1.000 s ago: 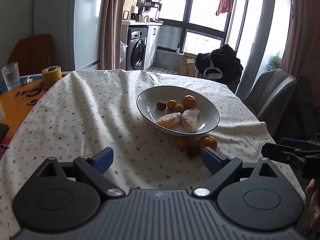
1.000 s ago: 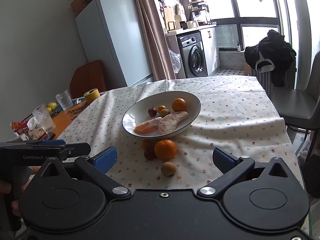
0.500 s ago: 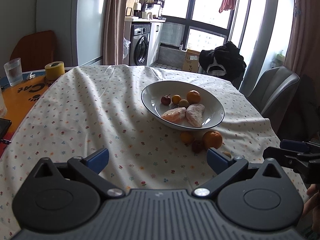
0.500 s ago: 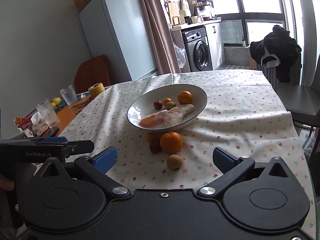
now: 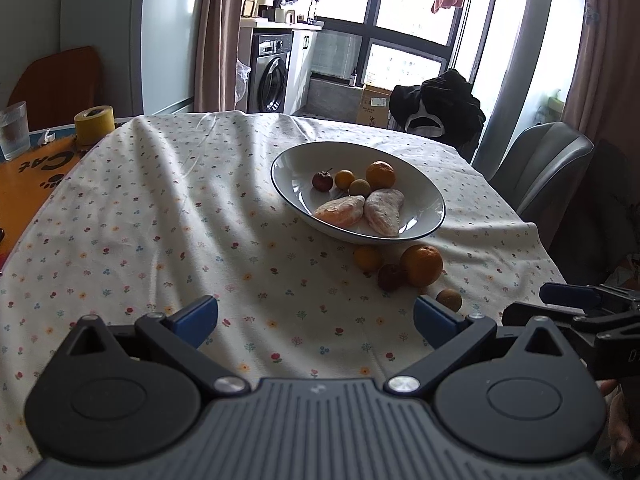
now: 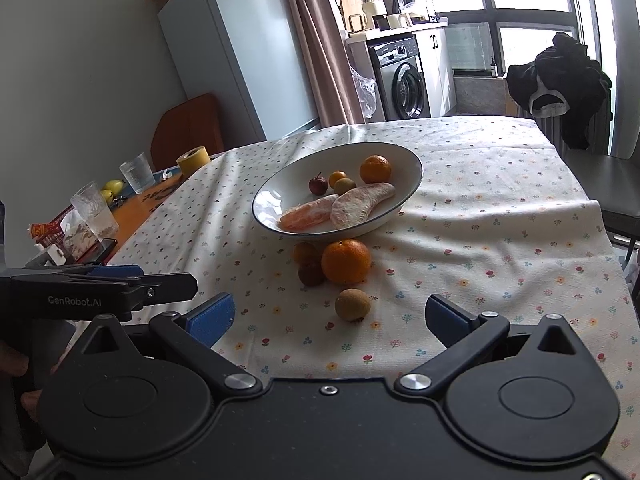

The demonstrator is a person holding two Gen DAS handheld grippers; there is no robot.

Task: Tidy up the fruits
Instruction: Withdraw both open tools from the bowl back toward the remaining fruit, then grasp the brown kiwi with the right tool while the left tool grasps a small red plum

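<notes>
A: Since both claws are spread wide and empty, which fruit first?

B: The brown fruit point(image 6: 352, 305), low centre in the right view, just ahead of the right claw point(image 6: 328, 318). It looks light, firm and round, so it may roll; pinch across its middle.

A: And the left claw point(image 5: 316, 318)?

B: Idle. The bowl point(image 6: 412, 176) and orange point(image 6: 346, 261) loom larger than a second ago.
</notes>
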